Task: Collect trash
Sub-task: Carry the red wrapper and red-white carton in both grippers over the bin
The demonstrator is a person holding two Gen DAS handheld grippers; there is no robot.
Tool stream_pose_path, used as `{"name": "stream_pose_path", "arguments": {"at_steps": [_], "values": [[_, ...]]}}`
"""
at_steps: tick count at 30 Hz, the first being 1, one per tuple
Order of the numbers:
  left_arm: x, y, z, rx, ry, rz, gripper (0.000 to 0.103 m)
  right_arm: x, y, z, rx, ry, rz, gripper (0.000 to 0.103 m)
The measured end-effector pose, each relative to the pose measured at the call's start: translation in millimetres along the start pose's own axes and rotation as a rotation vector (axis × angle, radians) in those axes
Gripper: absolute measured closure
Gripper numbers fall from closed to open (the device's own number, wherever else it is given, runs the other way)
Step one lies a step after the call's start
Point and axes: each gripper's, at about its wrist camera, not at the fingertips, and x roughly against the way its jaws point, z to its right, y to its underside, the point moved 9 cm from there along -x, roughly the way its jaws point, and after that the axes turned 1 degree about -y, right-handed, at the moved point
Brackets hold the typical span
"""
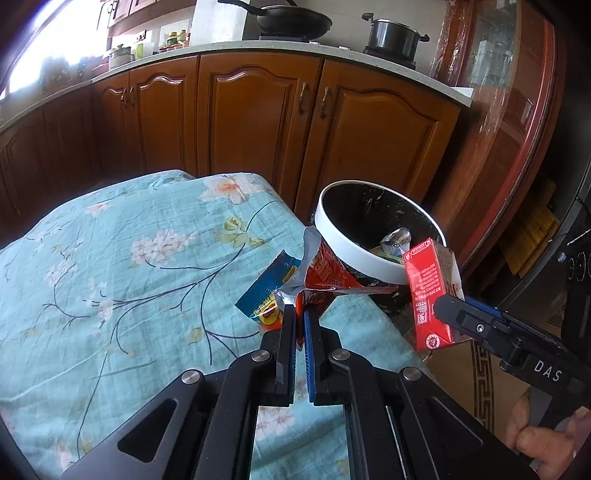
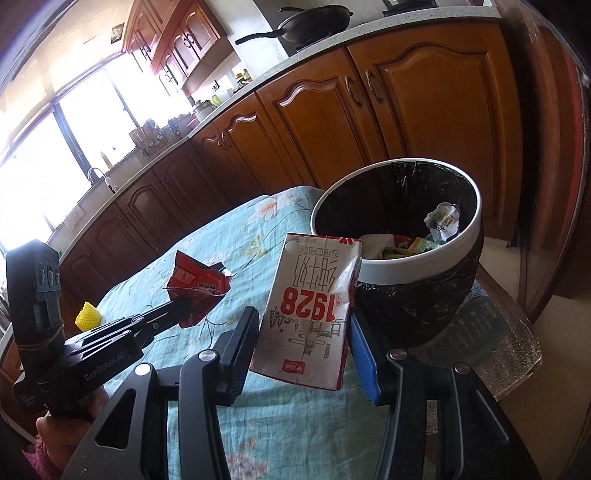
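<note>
Left gripper (image 1: 300,317) pinches red and blue snack wrappers (image 1: 317,277); right gripper (image 2: 306,332), half open, clamps a milk carton (image 2: 310,310) beside the trash bin (image 2: 388,273).

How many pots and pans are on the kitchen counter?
2. A black pan sits on the stove, and a lidded black pot stands to its right. Others may be hidden.

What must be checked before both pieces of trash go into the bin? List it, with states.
1. Left gripper shut on the crumpled red foil wrapper: ok.
2. Right gripper shut on the red-and-white milk carton: ok.
3. Round white-rimmed bin with black liner open, with room: ok.
4. Carton above the bin mouth: not ok, short of the rim.
5. Wrapper above the bin mouth: not ok.
6. Blue wrapper caught with the red one: cannot tell.
</note>
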Motion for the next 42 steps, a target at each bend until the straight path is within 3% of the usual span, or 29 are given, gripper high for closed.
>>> {"name": "stream_pose_path", "arguments": {"at_steps": [13, 24, 32, 42], "values": [[-18, -27, 27, -0.055, 0.025, 0.008, 0.100, 14, -27, 37, -0.042, 0.051, 0.053, 0.054], [-59, -61, 62, -0.126, 0.038, -0.005, 0.100, 5, -66, 63, -0.044, 0.094, 0.088, 0.054], [-89, -79, 78, -0.162, 0.013, -0.012, 0.099, -10, -83, 82, -0.032, 0.133, 0.077, 0.054], [-141, -101, 85, -0.144, 0.011, -0.075, 0.099, -33, -98, 100, -0.030, 0.152, 0.038, 0.054]]}}
